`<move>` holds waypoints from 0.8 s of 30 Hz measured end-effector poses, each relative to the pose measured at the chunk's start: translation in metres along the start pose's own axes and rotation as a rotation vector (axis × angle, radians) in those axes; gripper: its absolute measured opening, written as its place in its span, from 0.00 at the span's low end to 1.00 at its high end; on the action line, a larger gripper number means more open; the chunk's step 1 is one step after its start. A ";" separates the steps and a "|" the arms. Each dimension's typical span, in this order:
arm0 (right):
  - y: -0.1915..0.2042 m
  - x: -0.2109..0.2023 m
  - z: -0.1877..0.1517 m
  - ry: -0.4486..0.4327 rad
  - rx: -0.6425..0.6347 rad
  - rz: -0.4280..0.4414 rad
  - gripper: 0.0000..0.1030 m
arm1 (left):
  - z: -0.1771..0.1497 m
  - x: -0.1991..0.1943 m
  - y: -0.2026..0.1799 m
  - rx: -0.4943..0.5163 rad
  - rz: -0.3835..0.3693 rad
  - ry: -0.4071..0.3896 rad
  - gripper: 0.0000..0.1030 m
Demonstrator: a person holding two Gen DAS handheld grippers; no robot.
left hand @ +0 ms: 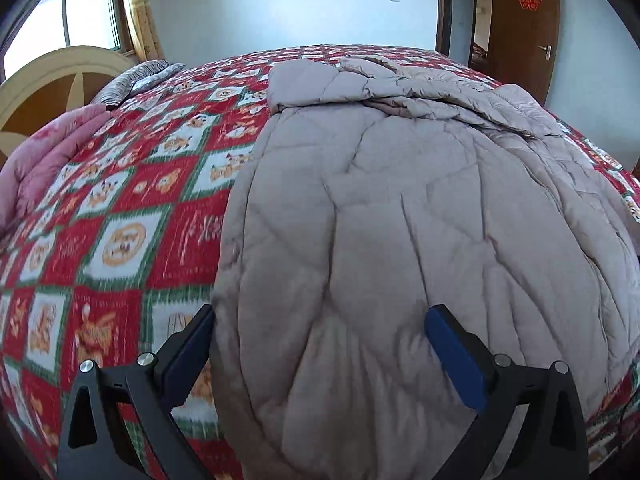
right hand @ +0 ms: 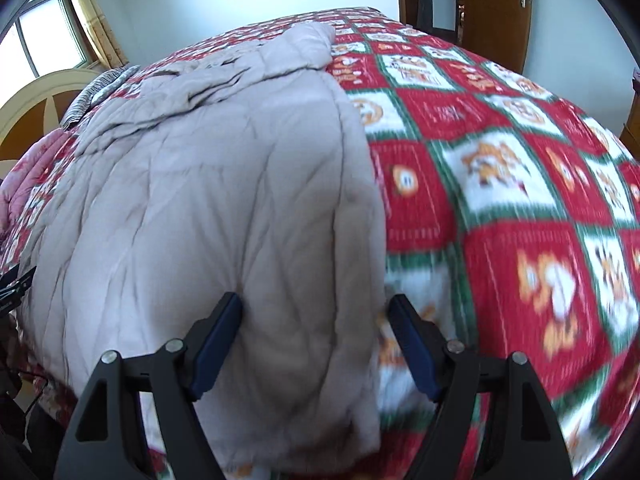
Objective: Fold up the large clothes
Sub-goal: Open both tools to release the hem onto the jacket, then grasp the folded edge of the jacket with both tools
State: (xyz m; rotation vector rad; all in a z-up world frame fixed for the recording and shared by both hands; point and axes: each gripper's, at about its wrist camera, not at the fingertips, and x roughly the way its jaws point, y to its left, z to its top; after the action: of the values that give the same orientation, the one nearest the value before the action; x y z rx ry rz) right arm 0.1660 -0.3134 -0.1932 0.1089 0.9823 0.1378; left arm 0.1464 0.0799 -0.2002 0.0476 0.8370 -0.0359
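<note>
Left wrist view: left gripper (left hand: 320, 344) and right gripper (right hand: 316, 332) wide apart, perhaps touching grey padded coat (left hand: 400, 208).

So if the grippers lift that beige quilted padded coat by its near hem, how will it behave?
The beige quilted padded coat would probably drape floppily: it lies creased, its top bunched. Puffy quilting suggests it is light for its bulk. Both grippers' fingers stand open, so nothing is pinched.

Bare patterned bedspread (left hand: 120, 200) flanking beige coat (left hand: 380, 220), pink quilt (left hand: 44, 152) blocking far left
</note>
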 end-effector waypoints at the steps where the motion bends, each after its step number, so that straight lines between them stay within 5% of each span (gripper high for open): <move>1: 0.001 -0.002 -0.006 -0.001 0.001 0.005 0.75 | -0.006 -0.002 0.000 -0.004 -0.003 -0.003 0.99; 8: 0.012 -0.013 -0.039 -0.039 -0.002 0.032 0.53 | -0.032 -0.013 -0.010 -0.020 -0.026 -0.006 0.93; 10: 0.015 -0.015 -0.044 -0.052 -0.008 0.048 0.41 | -0.036 -0.017 -0.014 -0.003 -0.036 -0.015 0.82; 13: 0.019 -0.022 -0.044 -0.077 -0.019 0.076 0.19 | -0.036 -0.023 -0.021 0.040 -0.046 -0.030 0.48; 15: 0.021 -0.029 -0.044 -0.103 -0.020 0.084 0.14 | -0.035 -0.030 -0.022 0.065 -0.022 -0.050 0.20; 24: 0.022 -0.106 -0.038 -0.308 0.005 0.163 0.11 | -0.020 -0.111 -0.005 0.076 -0.055 -0.202 0.10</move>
State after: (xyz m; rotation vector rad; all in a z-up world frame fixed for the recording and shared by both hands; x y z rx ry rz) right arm 0.0746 -0.3078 -0.1236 0.2086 0.6662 0.2601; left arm 0.0568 0.0773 -0.1313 0.0906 0.6346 -0.1226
